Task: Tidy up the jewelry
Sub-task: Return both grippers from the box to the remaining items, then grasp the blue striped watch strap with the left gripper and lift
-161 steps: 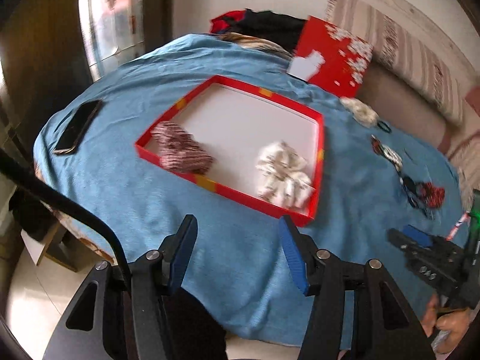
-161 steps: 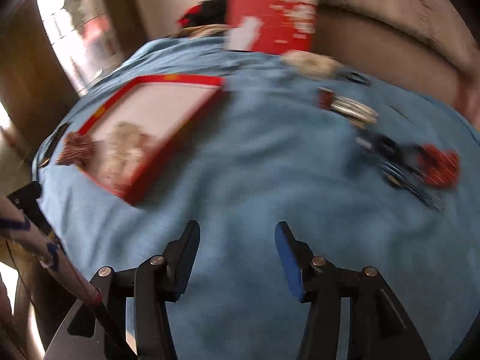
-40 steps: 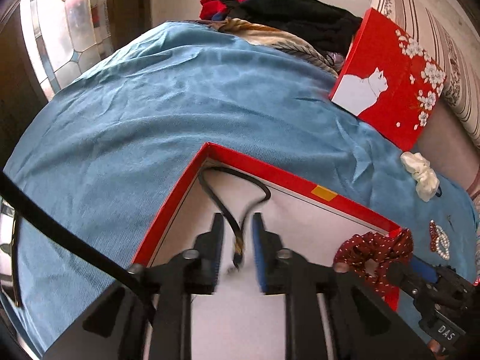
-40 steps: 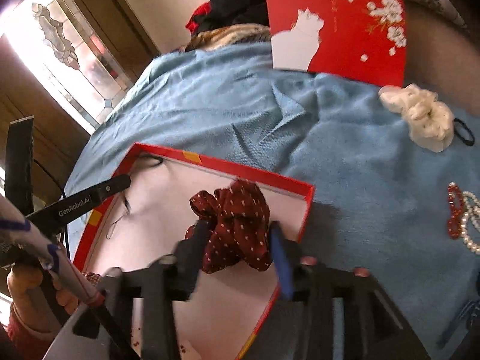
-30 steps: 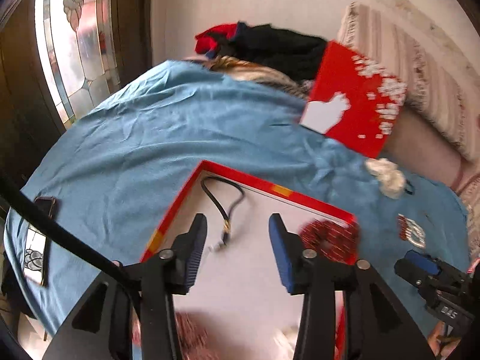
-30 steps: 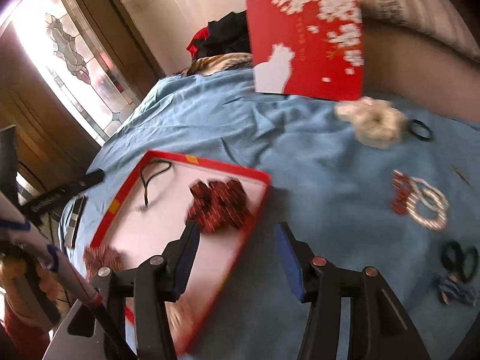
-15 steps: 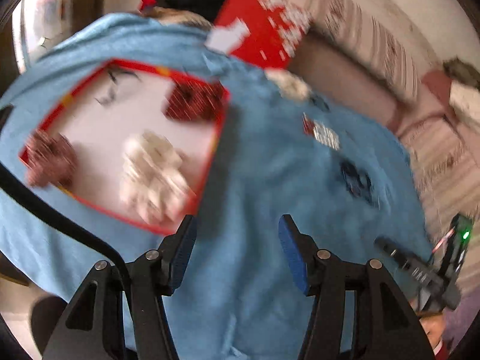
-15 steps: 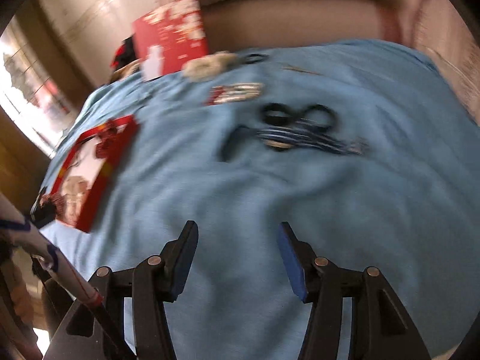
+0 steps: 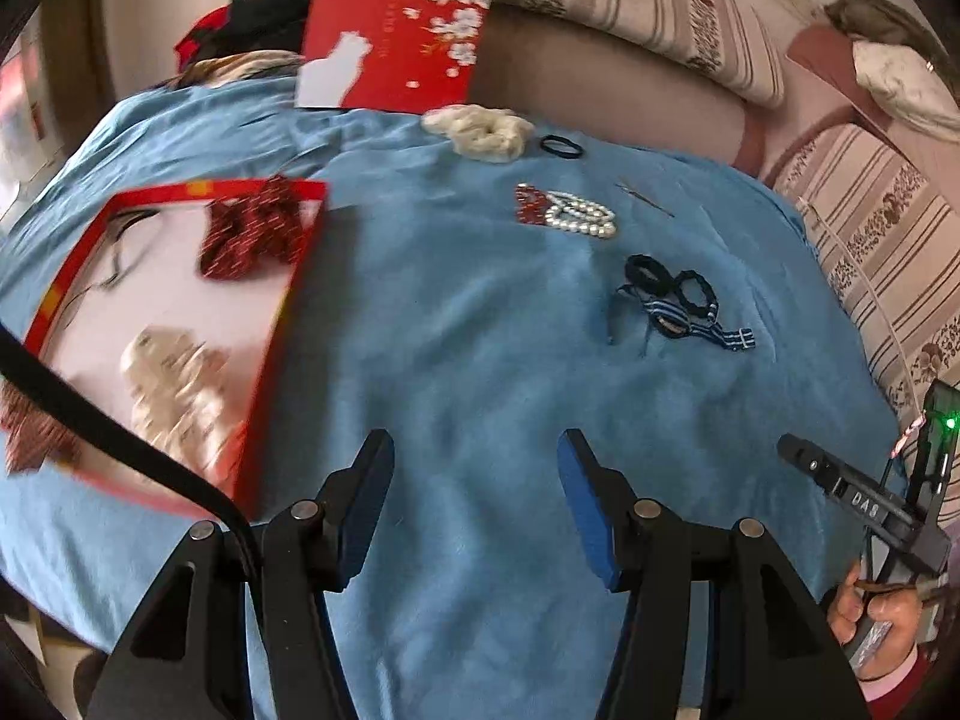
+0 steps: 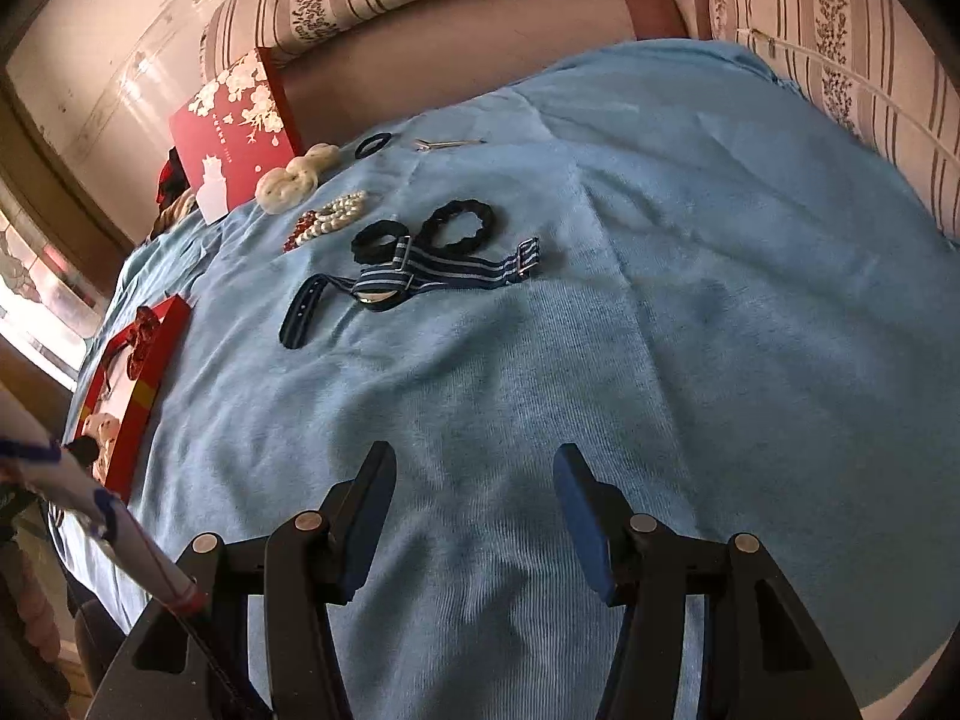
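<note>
My left gripper hangs open and empty over bare blue cloth, right of the red tray. The tray holds a dark red scrunchie, a cream scrunchie and a black cord. My right gripper is open and empty too, well short of the loose pieces. Beyond it lie a striped watch, two black scrunchies, a pearl bracelet, a cream scrunchie, a thin black tie and a hairpin.
A red box lid with white blossoms leans on the sofa back at the far edge. Striped cushions border the cloth on the right. A hand grips the other tool at the lower right of the left wrist view.
Both grippers let go of a black cord and a dark red scrunchie in the tray, opened, and swung right and back to the bare cloth.
</note>
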The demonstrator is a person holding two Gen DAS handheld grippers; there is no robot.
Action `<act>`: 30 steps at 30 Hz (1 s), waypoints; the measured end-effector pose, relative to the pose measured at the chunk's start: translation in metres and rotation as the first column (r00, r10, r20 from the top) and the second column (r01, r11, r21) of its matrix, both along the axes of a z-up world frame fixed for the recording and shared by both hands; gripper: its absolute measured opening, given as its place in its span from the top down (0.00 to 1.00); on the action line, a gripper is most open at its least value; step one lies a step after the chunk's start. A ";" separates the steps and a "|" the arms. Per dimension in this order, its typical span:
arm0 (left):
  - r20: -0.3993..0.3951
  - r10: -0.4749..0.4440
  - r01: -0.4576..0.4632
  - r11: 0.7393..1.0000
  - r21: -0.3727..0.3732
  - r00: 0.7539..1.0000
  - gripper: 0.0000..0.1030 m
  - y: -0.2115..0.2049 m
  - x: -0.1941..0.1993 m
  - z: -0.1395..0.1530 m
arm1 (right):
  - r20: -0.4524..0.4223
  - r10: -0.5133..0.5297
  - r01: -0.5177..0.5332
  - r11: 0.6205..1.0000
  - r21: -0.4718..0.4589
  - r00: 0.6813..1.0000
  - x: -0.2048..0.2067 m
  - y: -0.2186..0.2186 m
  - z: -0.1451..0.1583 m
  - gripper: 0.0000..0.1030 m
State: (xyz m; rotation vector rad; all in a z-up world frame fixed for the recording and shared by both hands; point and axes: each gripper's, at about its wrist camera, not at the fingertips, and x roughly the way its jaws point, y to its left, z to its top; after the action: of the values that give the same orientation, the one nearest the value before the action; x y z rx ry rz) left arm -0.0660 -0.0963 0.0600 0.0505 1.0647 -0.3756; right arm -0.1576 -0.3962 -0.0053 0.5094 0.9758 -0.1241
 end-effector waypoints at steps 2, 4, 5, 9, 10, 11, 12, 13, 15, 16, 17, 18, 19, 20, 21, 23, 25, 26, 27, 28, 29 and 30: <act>0.006 -0.026 0.026 1.000 0.009 1.000 0.46 -0.019 0.013 -0.004 | 0.003 0.000 0.000 1.000 -0.012 1.000 0.004 -0.002 -0.004 0.43; 0.017 -0.067 0.067 0.997 0.030 0.998 0.46 -0.039 0.024 -0.009 | 0.007 0.000 0.000 1.000 -0.021 1.000 0.009 -0.003 -0.008 0.43; 0.022 -0.087 0.086 0.995 0.047 0.996 0.46 -0.050 0.030 -0.013 | 0.011 -0.002 0.003 1.000 -0.022 1.000 0.011 -0.004 -0.011 0.43; 0.047 -0.196 0.191 0.976 0.107 0.979 0.46 -0.097 0.049 -0.026 | 0.065 -0.047 0.048 0.999 -0.013 0.997 0.012 -0.016 -0.015 0.43; 0.054 -0.233 0.225 0.967 0.122 0.971 0.46 -0.111 0.054 -0.030 | 0.079 -0.062 0.063 0.998 -0.009 0.995 0.011 -0.020 -0.016 0.43; 0.055 -0.267 0.258 0.957 0.135 0.962 0.46 -0.123 0.059 -0.036 | 0.089 -0.073 0.074 0.997 -0.008 0.993 0.011 -0.023 -0.016 0.43; 0.053 -0.289 0.279 0.949 0.146 0.956 0.46 -0.132 0.062 -0.040 | 0.098 -0.086 0.087 0.996 -0.008 0.992 0.010 -0.026 -0.017 0.43; 0.045 -0.319 0.308 0.936 0.169 0.947 0.46 -0.146 0.069 -0.049 | 0.101 -0.097 0.098 0.995 -0.004 0.990 0.010 -0.029 -0.018 0.43; 0.025 -0.346 0.336 0.923 0.189 0.938 0.46 -0.162 0.076 -0.061 | 0.104 -0.112 0.110 0.994 0.025 0.988 0.010 -0.036 -0.021 0.43; 0.012 -0.359 0.349 0.916 0.196 0.933 0.46 -0.170 0.080 -0.068 | 0.103 -0.116 0.112 0.993 0.039 0.988 0.011 -0.038 -0.023 0.43; -0.001 -0.368 0.360 0.910 0.206 0.930 0.47 -0.178 0.085 -0.076 | 0.103 -0.118 0.114 0.992 0.047 0.988 0.013 -0.041 -0.024 0.43; -0.015 -0.375 0.369 0.904 0.214 0.927 0.51 -0.184 0.087 -0.082 | 0.106 -0.121 0.117 0.992 0.049 0.987 0.015 -0.042 -0.024 0.43; -0.026 -0.379 0.375 0.901 0.219 0.925 0.72 -0.188 0.090 -0.087 | 0.109 -0.124 0.118 0.992 0.052 0.986 0.017 -0.043 -0.024 0.43; -0.043 -0.376 0.376 0.898 0.229 0.925 1.00 -0.191 0.092 -0.092 | 0.112 -0.124 0.119 0.992 0.051 0.986 0.018 -0.043 -0.024 0.43; -0.056 -0.359 0.362 0.902 0.236 0.932 0.98 -0.191 0.094 -0.095 | 0.112 -0.124 0.119 0.992 0.049 0.986 0.019 -0.043 -0.025 0.43; -0.076 -0.341 0.349 0.919 0.181 0.937 0.99 -0.186 0.092 -0.091 | 0.110 -0.126 0.121 0.991 0.049 0.986 0.021 -0.042 -0.026 0.43; -0.106 -0.334 0.345 0.932 0.115 0.937 0.99 -0.176 0.085 -0.079 | 0.111 -0.130 0.125 0.991 0.052 0.985 0.020 -0.043 -0.026 0.43; -0.120 -0.340 0.349 0.934 0.072 0.933 0.99 -0.170 0.079 -0.071 | 0.111 -0.132 0.126 0.991 0.051 0.985 0.020 -0.043 -0.026 0.43; -0.129 -0.346 0.354 0.935 0.037 0.929 0.99 -0.165 0.073 -0.063 | 0.113 -0.137 0.133 0.990 0.046 0.984 0.019 -0.043 -0.025 0.43; -0.140 -0.355 0.358 0.934 -0.005 0.924 0.99 -0.159 0.065 -0.053 | 0.114 -0.143 0.139 0.989 0.042 0.983 0.018 -0.043 -0.025 0.43; -0.149 -0.362 0.358 0.932 -0.052 0.920 0.99 -0.149 0.054 -0.042 | 0.115 -0.147 0.144 0.989 0.041 0.982 0.017 -0.044 -0.024 0.43; -0.152 -0.368 0.358 0.930 -0.085 0.917 0.99 -0.140 0.045 -0.033 | 0.118 -0.153 0.150 0.988 0.040 0.981 0.016 -0.045 -0.023 0.43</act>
State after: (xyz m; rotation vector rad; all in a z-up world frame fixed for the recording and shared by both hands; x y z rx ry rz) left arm -0.0210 -0.2362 0.0273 0.1718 1.2105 -0.7572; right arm -0.1418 -0.4410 -0.0286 0.6134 0.8218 -0.2127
